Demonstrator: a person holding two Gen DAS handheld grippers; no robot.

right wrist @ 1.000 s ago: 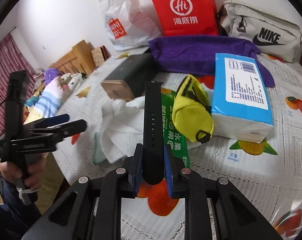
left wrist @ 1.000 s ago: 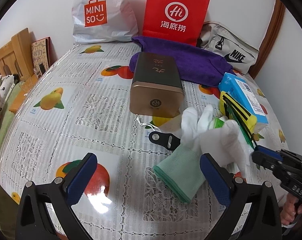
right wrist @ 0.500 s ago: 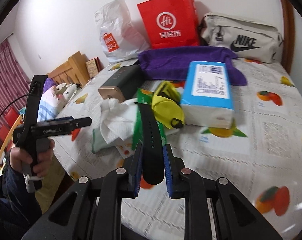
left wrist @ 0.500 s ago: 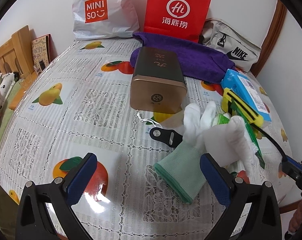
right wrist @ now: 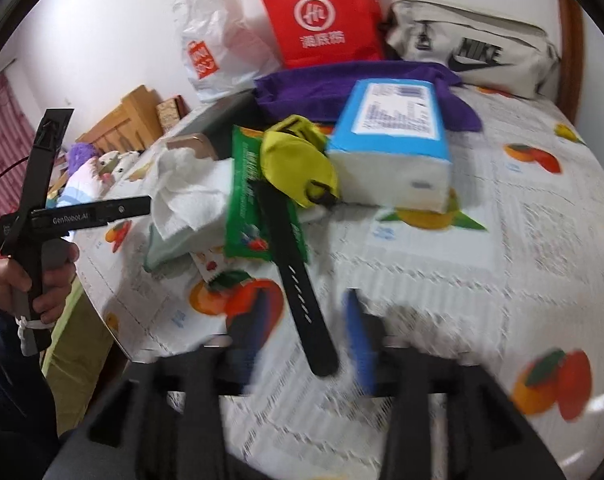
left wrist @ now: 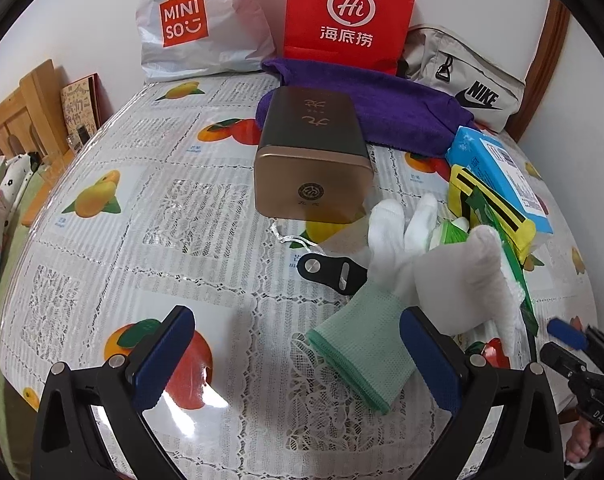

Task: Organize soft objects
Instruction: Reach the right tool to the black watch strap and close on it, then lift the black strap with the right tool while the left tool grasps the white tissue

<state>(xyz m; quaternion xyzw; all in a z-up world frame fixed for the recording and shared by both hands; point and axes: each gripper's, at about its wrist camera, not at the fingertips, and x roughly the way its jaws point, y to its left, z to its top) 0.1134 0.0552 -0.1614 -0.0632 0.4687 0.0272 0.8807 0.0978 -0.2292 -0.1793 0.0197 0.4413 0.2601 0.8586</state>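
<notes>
Fingers of my right gripper (right wrist: 302,340) are opening off the black strap (right wrist: 297,280), lower centre; left gripper (left wrist: 297,352) gapes empty. White gloves (left wrist: 442,272) and yellow pouch (right wrist: 297,168) remain jumbled mid-frame, so I judge most sorting's left.

We see a desk (left wrist: 149,216) under a fruit-print lace cloth. On it lie a gold tin (left wrist: 314,160) mid-desk, a purple towel (left wrist: 402,112) behind it, a blue tissue pack (right wrist: 394,140) at right, a white glove (left wrist: 406,264) and a black strap (right wrist: 297,284) nearer, with bags along the far wall.
</notes>
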